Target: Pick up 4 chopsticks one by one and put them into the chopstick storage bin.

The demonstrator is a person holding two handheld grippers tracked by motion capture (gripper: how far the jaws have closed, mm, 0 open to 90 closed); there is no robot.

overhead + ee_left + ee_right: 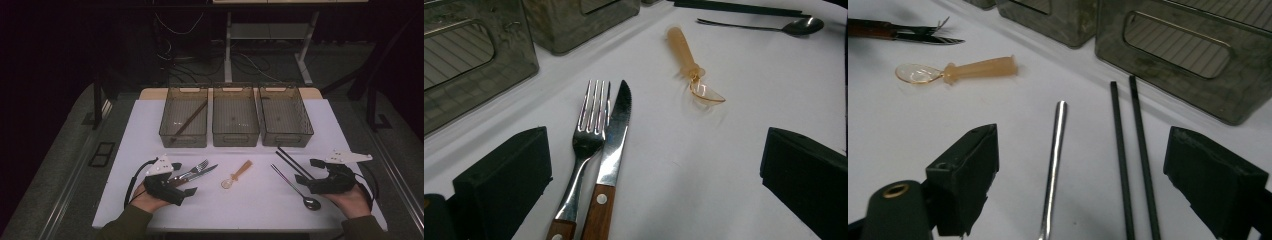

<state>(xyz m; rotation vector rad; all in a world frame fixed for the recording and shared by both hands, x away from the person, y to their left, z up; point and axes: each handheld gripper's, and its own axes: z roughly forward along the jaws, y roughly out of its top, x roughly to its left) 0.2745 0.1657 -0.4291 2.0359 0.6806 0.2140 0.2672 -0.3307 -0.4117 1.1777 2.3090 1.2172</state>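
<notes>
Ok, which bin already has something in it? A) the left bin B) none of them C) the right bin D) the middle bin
A: in the high view a brown stick lies slantwise inside the left bin, apparently a pair of chopsticks.

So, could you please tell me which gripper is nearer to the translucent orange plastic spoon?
Left, narrowly. The left gripper lies left of the translucent orange plastic spoon, beyond fork and knife; the right gripper lies further right, over the steel spoon.

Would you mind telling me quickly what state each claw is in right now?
Left claw: open, holding nothing; fork and knife lie between its jaws.
Right claw: open, holding nothing; metal spoon and black chopsticks lie between its jaws.
</notes>
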